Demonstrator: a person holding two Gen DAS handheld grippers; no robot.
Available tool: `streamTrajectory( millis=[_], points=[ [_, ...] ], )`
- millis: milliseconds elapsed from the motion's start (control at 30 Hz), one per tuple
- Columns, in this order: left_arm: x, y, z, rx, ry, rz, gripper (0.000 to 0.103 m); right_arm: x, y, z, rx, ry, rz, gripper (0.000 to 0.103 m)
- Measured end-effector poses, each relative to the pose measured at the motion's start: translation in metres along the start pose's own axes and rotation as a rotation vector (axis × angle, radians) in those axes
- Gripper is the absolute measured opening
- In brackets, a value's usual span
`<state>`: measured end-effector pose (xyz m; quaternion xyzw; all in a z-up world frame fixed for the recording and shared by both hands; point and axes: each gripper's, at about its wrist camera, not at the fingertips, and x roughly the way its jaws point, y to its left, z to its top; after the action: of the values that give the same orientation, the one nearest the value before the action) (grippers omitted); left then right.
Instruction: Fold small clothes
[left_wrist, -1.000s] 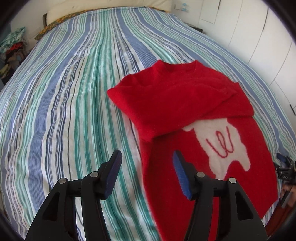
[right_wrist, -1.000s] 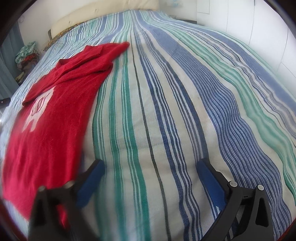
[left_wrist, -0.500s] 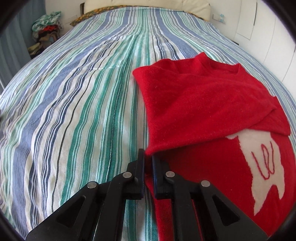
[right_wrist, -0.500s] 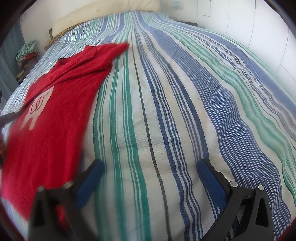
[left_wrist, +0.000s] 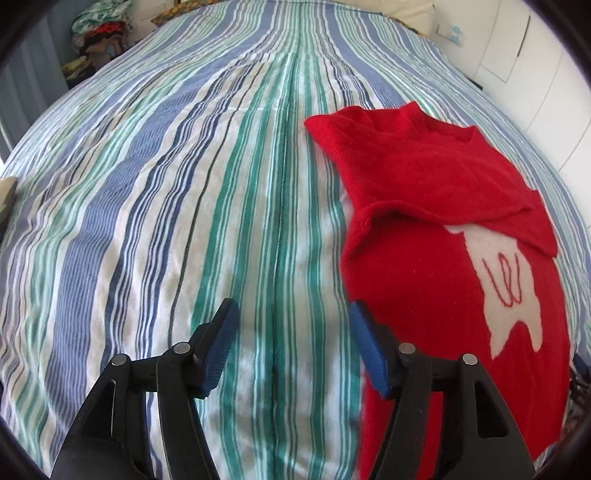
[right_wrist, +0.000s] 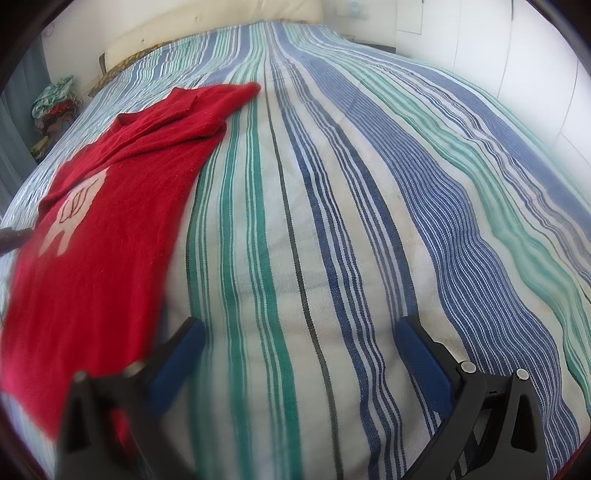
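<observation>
So the red sweater (left_wrist: 436, 229) is lying flat on the bed (left_wrist: 184, 192), on top of a bedspread with blue, green and white stripes. One sleeve is folded across the chest, so its cuff end is sitting at the sweater's near-left edge in the left wrist view, and the folded part is covering the top of the white animal patch (left_wrist: 506, 291) knitted into the front. The neckline is pointing toward the head of the bed.

The left claw (left_wrist: 291, 350) is hanging over bare striped bedspread just beside the sweater's edge. Its jaws have just been opening and they're standing apart now with nothing between them, only sheet showing in the gap. The right-hand blue pad (left_wrist: 369, 354) is lining up right along the red hem in the picture, but whether it's actually touching the knit is impossible to tell.

The right claw (right_wrist: 295, 354) is released too, jaws spread wide over the stripes, with nothing gripped. In its view the sweater (right_wrist: 110, 221) is off to the left, and the left blue pad (right_wrist: 177, 354) is sitting near the sweater's lower edge. That side of the picture is blurry, so contact can't be judged.

Other stuff: a cream headboard (right_wrist: 207, 29) at the far end, a heap of colourful clothes (left_wrist: 99, 33) beside the bed, and white cupboard doors (left_wrist: 546, 74) along the wall.
</observation>
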<state>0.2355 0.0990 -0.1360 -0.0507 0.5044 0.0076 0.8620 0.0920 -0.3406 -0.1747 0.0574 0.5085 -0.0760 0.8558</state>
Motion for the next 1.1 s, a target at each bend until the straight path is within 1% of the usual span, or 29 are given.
streamTrajectory(
  millis=[100,133,167,233,400,500,567,667,733,867,1100],
  points=[
    [-0.026,0.005,-0.02,-0.024,-0.001,-0.016,0.065,0.0,0.0,0.0,0.001,0.001,0.0,0.102],
    [-0.037,0.004,-0.028,-0.034,-0.011,-0.029,0.068,0.0,0.0,0.0,0.001,0.002,0.001,0.102],
    [-0.047,0.003,-0.036,-0.047,-0.022,-0.046,0.074,0.0,0.0,0.0,0.002,0.003,0.001,0.102],
    [-0.063,-0.005,-0.053,-0.064,-0.039,-0.079,0.08,-0.001,0.0,0.001,0.003,0.006,0.001,0.102],
    [-0.083,-0.032,-0.088,-0.073,-0.032,-0.159,0.081,-0.001,-0.001,0.002,0.006,0.01,0.004,0.102],
    [-0.093,-0.046,-0.099,-0.06,-0.032,-0.168,0.081,-0.002,-0.001,0.001,0.003,0.009,0.003,0.102],
    [-0.099,-0.052,-0.097,-0.037,-0.038,-0.142,0.081,-0.002,-0.001,0.0,0.0,0.009,0.001,0.102],
    [-0.108,-0.056,-0.093,0.001,-0.073,-0.054,0.082,-0.002,0.0,0.0,-0.004,0.007,-0.004,0.102],
    [-0.109,-0.056,-0.091,0.012,-0.089,-0.016,0.083,-0.002,0.0,0.0,-0.007,0.007,-0.006,0.102],
    [-0.103,-0.056,-0.09,0.021,-0.073,0.023,0.083,-0.001,0.0,0.0,-0.009,0.005,-0.006,0.102],
    [-0.105,-0.054,-0.091,0.04,-0.082,0.082,0.083,-0.001,0.001,-0.001,-0.012,0.004,-0.008,0.102]
  ],
)
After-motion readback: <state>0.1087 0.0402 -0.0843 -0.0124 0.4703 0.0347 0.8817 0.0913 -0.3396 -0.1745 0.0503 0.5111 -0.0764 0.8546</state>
